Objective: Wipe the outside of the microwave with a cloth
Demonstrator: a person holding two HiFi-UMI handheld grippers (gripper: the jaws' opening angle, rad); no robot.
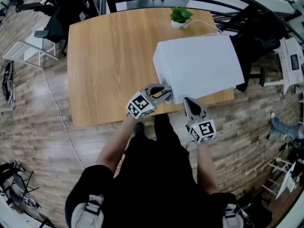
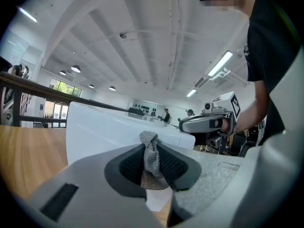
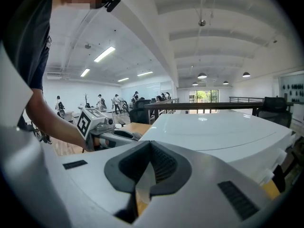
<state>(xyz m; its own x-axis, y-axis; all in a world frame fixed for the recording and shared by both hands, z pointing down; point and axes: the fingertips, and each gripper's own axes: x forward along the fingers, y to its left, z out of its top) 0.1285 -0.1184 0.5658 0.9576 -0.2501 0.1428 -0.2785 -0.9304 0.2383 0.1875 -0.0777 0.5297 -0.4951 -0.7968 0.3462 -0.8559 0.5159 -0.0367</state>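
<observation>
White microwave (image 1: 199, 65) stands on a wooden table (image 1: 109, 56). At the microwave's near left corner, your left gripper (image 1: 165, 93) pinches a grey mesh cloth (image 2: 151, 156). Your right gripper (image 1: 188, 101), jaws pressed together, is just beside the microwave's near edge.

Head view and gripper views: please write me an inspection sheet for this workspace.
Surface: wooden table, largely bare.
Job's things: white microwave on the table's near right corner; grey cloth in the left gripper.
Clutter: small potted plant at the far edge.
Grippers: left gripper shut on the cloth at the microwave's near corner; right gripper shut, empty.
Cables: white cable behind the microwave; thin cable on the wood floor.
Surroundings: black chair beyond the table.
</observation>
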